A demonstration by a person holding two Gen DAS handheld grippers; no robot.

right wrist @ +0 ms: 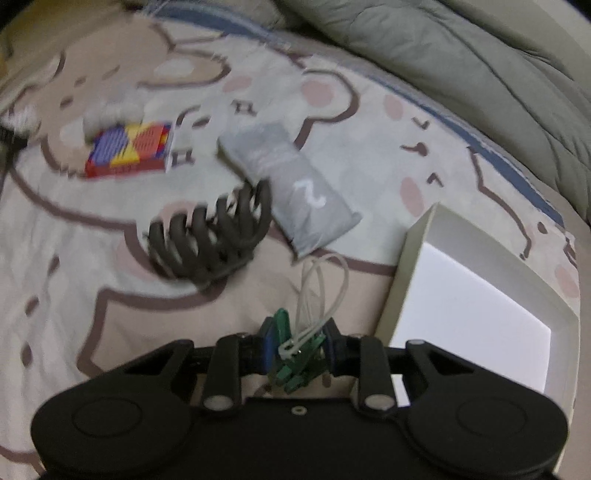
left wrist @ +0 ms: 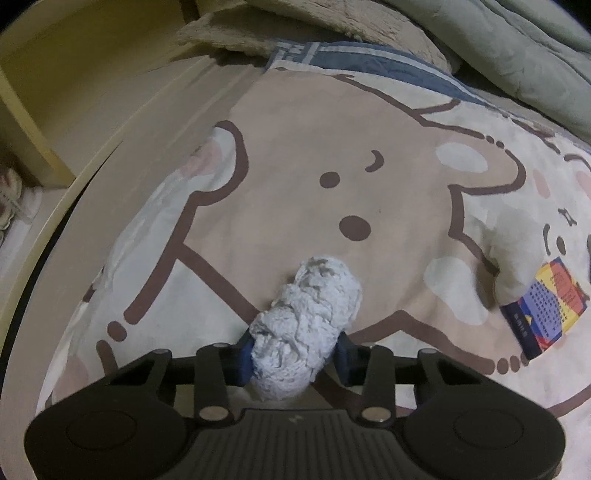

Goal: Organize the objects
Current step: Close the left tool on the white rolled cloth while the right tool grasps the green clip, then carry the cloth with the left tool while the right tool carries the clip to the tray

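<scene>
My left gripper [left wrist: 295,356] is shut on a pale fluffy rolled cloth [left wrist: 308,325] and holds it just above the cartoon bedsheet [left wrist: 295,147]. My right gripper [right wrist: 299,349] is shut on a small green tag with a looped white cord [right wrist: 301,350], next to an open white box [right wrist: 469,314] at its right. On the sheet in the right wrist view lie a dark claw hair clip [right wrist: 210,236], a grey pouch marked 2 [right wrist: 291,184] and a colourful small box [right wrist: 129,151]. The colourful box also shows in the left wrist view [left wrist: 543,306].
A grey-green quilt [right wrist: 461,55] is bunched along the far side of the bed. A beige fuzzy blanket [left wrist: 295,26] lies at the head. The bed's left edge and a cream wooden frame [left wrist: 44,122] are at left, with shoes [left wrist: 11,199] on the floor.
</scene>
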